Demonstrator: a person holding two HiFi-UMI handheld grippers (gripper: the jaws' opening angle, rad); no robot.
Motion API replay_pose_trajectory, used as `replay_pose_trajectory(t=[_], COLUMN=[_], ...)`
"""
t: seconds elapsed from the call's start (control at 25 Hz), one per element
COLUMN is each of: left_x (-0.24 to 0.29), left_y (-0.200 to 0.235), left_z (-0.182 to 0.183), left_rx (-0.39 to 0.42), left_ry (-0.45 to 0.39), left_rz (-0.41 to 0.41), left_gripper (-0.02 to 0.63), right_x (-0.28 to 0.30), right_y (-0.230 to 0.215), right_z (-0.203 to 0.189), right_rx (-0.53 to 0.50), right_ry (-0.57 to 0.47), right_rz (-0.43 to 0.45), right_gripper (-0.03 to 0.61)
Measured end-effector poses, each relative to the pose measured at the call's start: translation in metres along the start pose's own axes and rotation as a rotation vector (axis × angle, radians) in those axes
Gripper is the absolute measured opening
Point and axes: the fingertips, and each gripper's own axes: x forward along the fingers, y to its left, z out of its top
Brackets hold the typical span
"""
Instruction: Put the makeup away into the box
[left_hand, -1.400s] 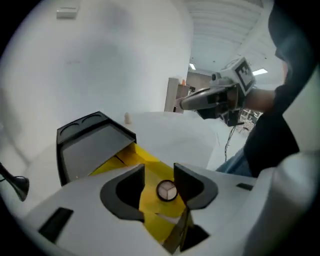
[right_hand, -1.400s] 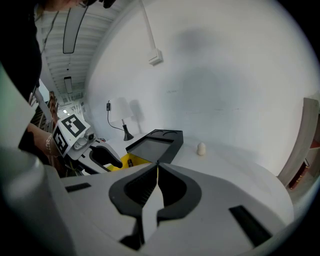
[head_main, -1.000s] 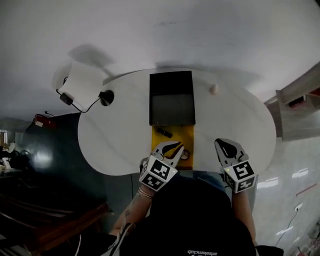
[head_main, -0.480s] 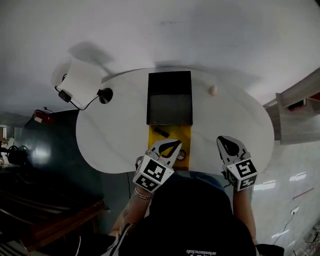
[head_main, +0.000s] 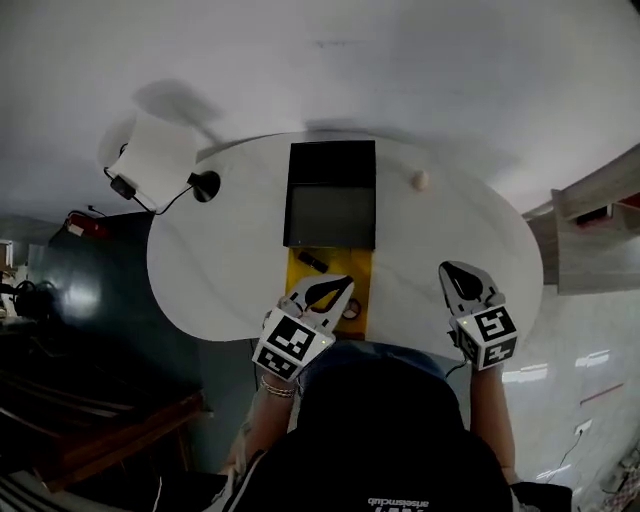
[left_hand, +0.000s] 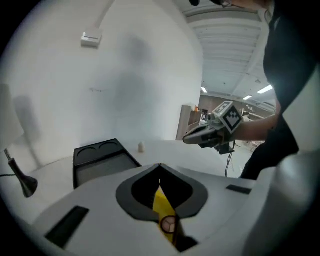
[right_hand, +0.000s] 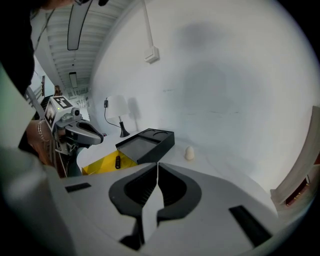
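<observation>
An open black box (head_main: 330, 195) stands at the middle of the white table (head_main: 220, 260), with a yellow mat (head_main: 330, 272) in front of it. On the mat lie a black tube (head_main: 313, 262) and a small round compact (head_main: 350, 310). A beige egg-shaped sponge (head_main: 420, 180) sits to the right of the box. My left gripper (head_main: 343, 286) hovers over the mat's near end, jaws shut with nothing seen between them; the compact (left_hand: 169, 224) shows on the mat below them. My right gripper (head_main: 452, 270) is shut and empty above bare table, right of the mat.
A white-shaded lamp (head_main: 155, 160) with a black base (head_main: 205, 185) and cord stands at the table's far left. A white wall runs behind the table. A dark surface (head_main: 100, 300) lies left of the table. The table's near edge is right under both grippers.
The left gripper has lifted a little off the mat and drawn back toward the near left. The right gripper has drifted to the right, away from the mat.
</observation>
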Motion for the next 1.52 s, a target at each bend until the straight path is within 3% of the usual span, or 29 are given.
replay_pose_trajectory(t=[0.44, 0.88, 1.52], left_x=[0.01, 0.031, 0.029], left_y=[-0.005, -0.01, 0.022], left_z=[0.002, 0.01, -0.001], left_rx=[-0.095, -0.126, -0.233], left_ry=[-0.034, -0.038, -0.018], left_rz=[0.046, 0.096, 0.219], left_gripper=[0.017, 0.017, 0.017], right_x=[0.01, 0.034, 0.098], right_y=[-0.037, -0.081, -0.114], right_z=[0.013, 0.027, 0.033], right_rx=[-0.03, -0.019, 0.045], right_ry=[-0.038, -0.067, -0.052], right_rz=[0.026, 0.013, 0.039], right_gripper=[0.023, 0.025, 0.025])
